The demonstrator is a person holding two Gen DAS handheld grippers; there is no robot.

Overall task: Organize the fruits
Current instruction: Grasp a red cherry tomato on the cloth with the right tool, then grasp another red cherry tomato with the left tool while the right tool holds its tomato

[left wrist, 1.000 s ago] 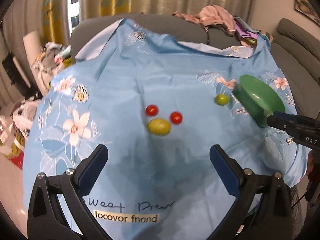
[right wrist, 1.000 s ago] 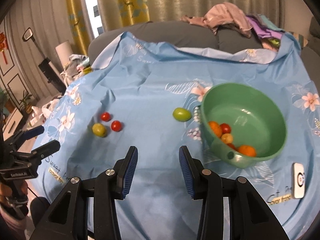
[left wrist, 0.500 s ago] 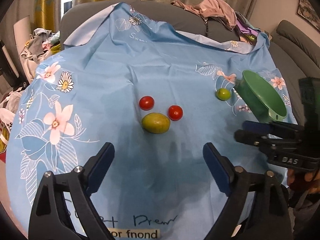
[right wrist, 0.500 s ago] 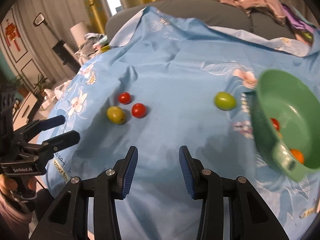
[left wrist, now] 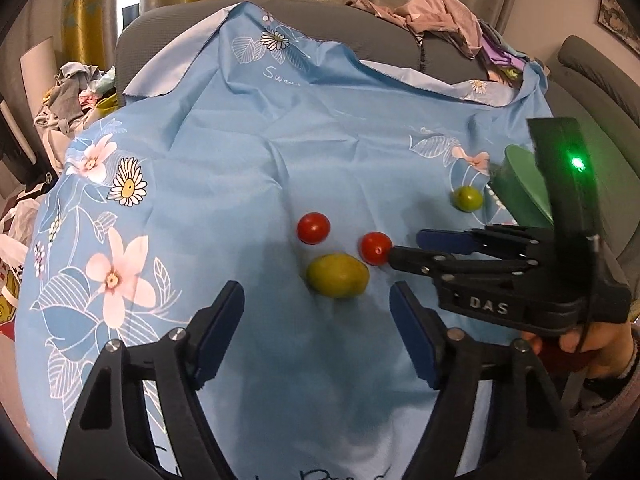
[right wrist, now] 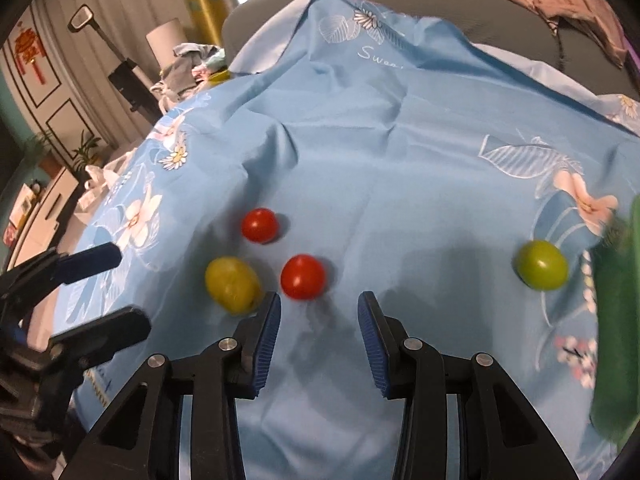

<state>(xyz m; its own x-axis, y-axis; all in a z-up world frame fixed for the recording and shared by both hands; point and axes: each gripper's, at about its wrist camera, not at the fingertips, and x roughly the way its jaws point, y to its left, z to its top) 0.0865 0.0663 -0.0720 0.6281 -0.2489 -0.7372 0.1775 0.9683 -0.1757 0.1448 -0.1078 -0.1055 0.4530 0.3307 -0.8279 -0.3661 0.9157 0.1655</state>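
The right claw (right wrist: 319, 308) stood wide and held nothing, its pads low over the blue flowered cloth (right wrist: 400, 160), with a red tomato (right wrist: 302, 276) just beyond the gap, toward 11 o'clock. The likeliest slip was a nudge: the left pad sat nearly against the yellow-green fruit (right wrist: 233, 279) at 10 o'clock, so closing there could push that fruit or send the round tomato rolling over the soft, creased cloth.

The left claw (left wrist: 316, 320) was also wide and held nothing, aimed at the same yellow-green fruit (left wrist: 337, 274) at its 12 o'clock. In the left wrist view the right claw's fingers reached in from 3 o'clock, one tip at the tomato (left wrist: 375, 248). Two claws working one tight cluster could knock together.

Farther off, a second red tomato (right wrist: 259, 225) lay at 11 o'clock, and a green fruit (right wrist: 541, 265) rested apart at 2 o'clock, just beside the green bowl (right wrist: 616, 320), only partly seen. Clothes (left wrist: 432, 20) lay heaped on the sofa behind.
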